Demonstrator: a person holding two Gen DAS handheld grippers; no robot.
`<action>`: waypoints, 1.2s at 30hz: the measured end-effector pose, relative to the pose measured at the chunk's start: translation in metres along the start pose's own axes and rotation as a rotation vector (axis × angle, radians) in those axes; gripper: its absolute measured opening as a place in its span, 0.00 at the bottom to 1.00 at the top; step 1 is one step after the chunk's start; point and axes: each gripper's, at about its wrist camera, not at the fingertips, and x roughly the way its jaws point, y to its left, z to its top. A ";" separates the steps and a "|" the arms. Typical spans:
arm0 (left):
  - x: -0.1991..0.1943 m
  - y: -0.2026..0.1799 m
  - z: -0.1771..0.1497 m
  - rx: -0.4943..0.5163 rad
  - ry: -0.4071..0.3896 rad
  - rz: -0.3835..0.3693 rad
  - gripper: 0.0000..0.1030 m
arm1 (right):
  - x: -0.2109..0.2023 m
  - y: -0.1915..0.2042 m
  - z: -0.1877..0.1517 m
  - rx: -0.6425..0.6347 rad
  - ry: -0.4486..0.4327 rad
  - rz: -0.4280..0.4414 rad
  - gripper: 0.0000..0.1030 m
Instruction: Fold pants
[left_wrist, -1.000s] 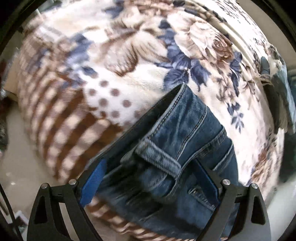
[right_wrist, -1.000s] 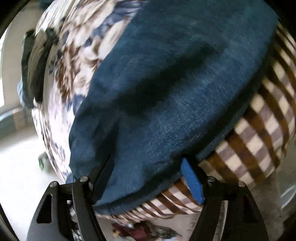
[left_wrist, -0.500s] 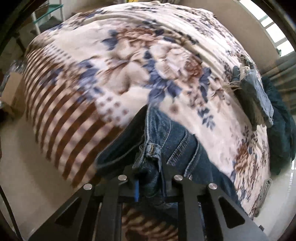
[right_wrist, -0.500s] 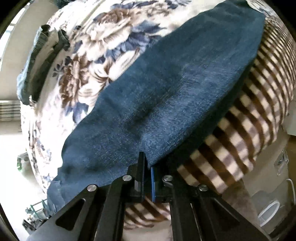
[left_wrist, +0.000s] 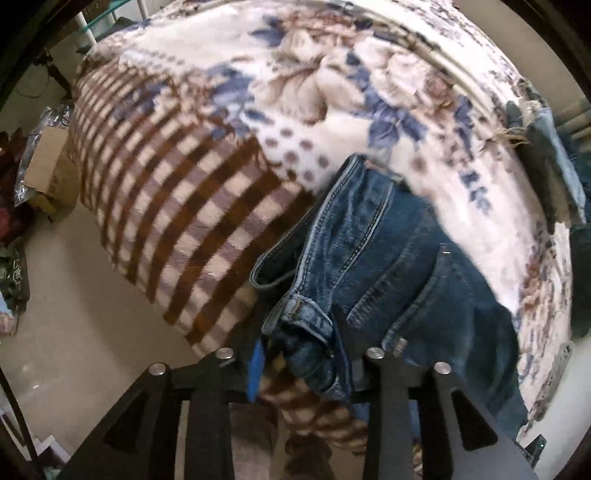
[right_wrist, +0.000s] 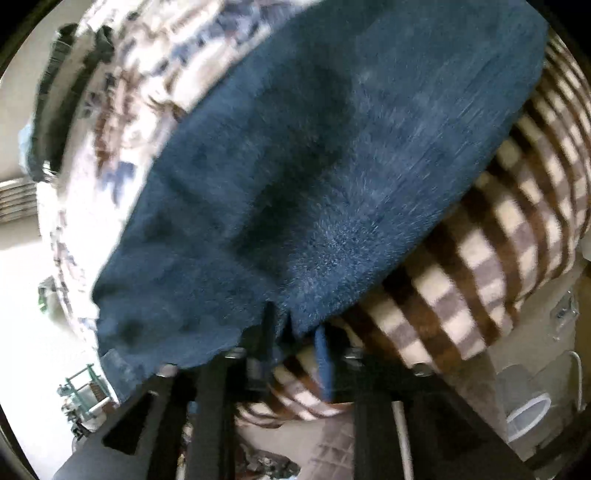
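Blue denim pants (left_wrist: 399, 266) lie on a floral and checked blanket (left_wrist: 207, 177) at the bed's near edge. In the left wrist view the waistband and a belt loop (left_wrist: 306, 314) sit between my left gripper's (left_wrist: 299, 365) fingers, which stand partly apart around the bunched waistband. In the right wrist view the pants' leg (right_wrist: 332, 166) spreads wide across the blanket (right_wrist: 480, 258). My right gripper (right_wrist: 295, 343) is at the leg's near edge, with its fingers slightly apart and the cloth edge at the left finger. This view is blurred.
More folded dark and denim clothes (left_wrist: 546, 158) lie at the far right of the bed. A cardboard box (left_wrist: 48, 166) and clutter stand on the floor at left. A white bin (right_wrist: 528, 413) stands on the floor at lower right of the right wrist view.
Both grippers shut on the pants half a second ago and have since parted a little. Both cameras have moved closer to the bed edge.
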 end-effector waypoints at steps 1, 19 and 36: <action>-0.007 -0.003 0.000 0.004 -0.010 0.008 0.36 | -0.010 -0.003 0.000 0.002 -0.024 -0.005 0.54; -0.058 -0.049 -0.019 0.080 -0.107 0.138 0.40 | -0.068 0.054 0.030 -0.298 -0.065 -0.198 0.58; 0.078 -0.158 0.029 0.332 0.051 -0.045 0.40 | 0.005 0.112 0.107 -0.341 0.074 -0.296 0.08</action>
